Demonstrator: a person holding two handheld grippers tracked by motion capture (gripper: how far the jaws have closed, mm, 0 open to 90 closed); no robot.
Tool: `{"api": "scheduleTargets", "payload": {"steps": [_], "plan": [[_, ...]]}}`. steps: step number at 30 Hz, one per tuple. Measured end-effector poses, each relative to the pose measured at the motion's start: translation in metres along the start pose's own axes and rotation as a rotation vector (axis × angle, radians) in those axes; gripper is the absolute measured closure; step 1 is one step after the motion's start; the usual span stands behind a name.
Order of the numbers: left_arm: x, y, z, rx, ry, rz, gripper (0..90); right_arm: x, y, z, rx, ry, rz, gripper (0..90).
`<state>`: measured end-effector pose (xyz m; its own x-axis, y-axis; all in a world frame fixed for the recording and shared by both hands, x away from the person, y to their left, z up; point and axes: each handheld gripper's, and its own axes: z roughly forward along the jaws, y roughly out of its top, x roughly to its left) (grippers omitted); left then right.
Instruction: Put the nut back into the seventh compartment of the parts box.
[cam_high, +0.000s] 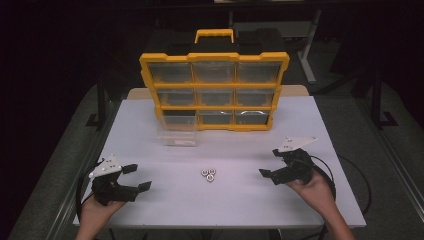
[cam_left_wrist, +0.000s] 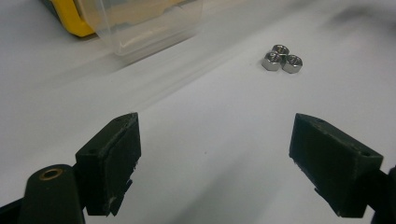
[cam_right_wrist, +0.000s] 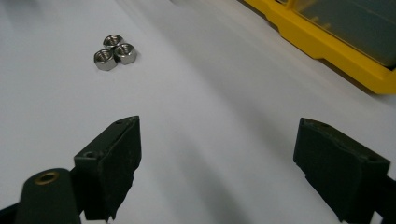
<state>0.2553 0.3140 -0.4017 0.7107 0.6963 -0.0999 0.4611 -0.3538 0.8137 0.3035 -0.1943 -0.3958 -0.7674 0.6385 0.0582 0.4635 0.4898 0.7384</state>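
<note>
Three steel hex nuts (cam_high: 208, 174) lie bunched together on the white table (cam_high: 240, 150), near its front middle. They also appear far off in the left gripper view as the nuts (cam_left_wrist: 282, 59) and in the right gripper view as the nuts (cam_right_wrist: 115, 52). My left gripper (cam_high: 137, 177) rests open at the front left, held by a hand, well left of the nuts. My right gripper (cam_high: 271, 162) stands open at the front right, equally far from them. Neither holds anything. A clear plastic drawer (cam_high: 176, 134) sits pulled out on the table before the organizer.
A yellow parts organizer (cam_high: 215, 90) with several clear drawers stands upright at the table's back middle; its bottom-left slot is vacant. Its yellow frame (cam_right_wrist: 327, 46) edges the right gripper view. Cables trail from both grippers. Dark floor surrounds the table.
</note>
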Motion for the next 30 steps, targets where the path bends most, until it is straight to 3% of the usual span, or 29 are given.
{"api": "scheduleTargets", "payload": {"steps": [16,30], "plan": [[-0.002,0.001,0.003,0.001,-0.008,0.011,16.7,0.007,0.034,0.026,0.075,0.073,-0.038,16.5],[-0.003,0.002,0.003,-0.001,-0.013,0.015,16.7,0.02,0.059,0.053,0.124,0.145,-0.089,26.7]]}}
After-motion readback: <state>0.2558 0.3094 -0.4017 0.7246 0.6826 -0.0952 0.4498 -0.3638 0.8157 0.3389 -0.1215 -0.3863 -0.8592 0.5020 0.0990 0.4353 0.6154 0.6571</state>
